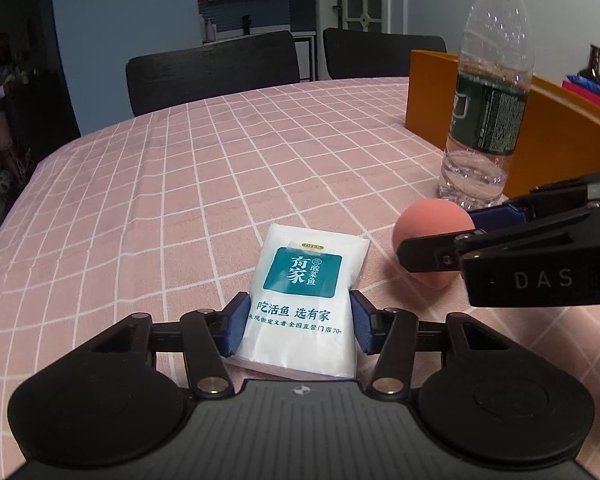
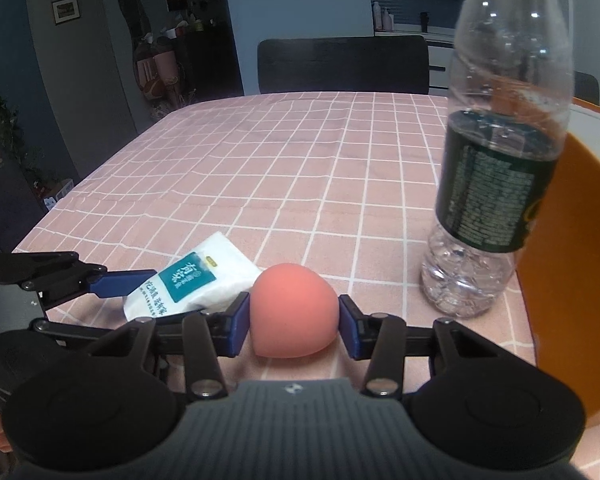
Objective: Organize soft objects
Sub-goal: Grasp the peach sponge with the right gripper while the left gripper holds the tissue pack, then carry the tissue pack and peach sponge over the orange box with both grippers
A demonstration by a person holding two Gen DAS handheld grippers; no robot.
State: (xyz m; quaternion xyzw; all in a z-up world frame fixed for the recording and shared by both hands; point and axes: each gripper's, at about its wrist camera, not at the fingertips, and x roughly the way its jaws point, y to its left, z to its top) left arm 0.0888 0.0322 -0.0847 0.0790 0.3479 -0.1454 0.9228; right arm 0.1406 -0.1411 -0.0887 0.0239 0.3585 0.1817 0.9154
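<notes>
Left wrist: tissue pack [image 1: 300, 296] lies flat, touching both jaws.

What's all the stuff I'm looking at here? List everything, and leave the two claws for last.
Tissue pack: one, white with a teal label, lying on the table between the left claw's pads.
Sponge: one, pink, egg-shaped, on the table between the right claw's pads.
Water bottle: one, clear with a dark green label, upright beside the orange box.
Orange box: one, at the table's right side.
Tablecloth: one, pink with a white grid.
Chairs: two, black, at the far edge.
Left claw: black with blue pads, pads against the tissue pack's sides.
Right claw: same build, pads at the sponge's sides.
</notes>
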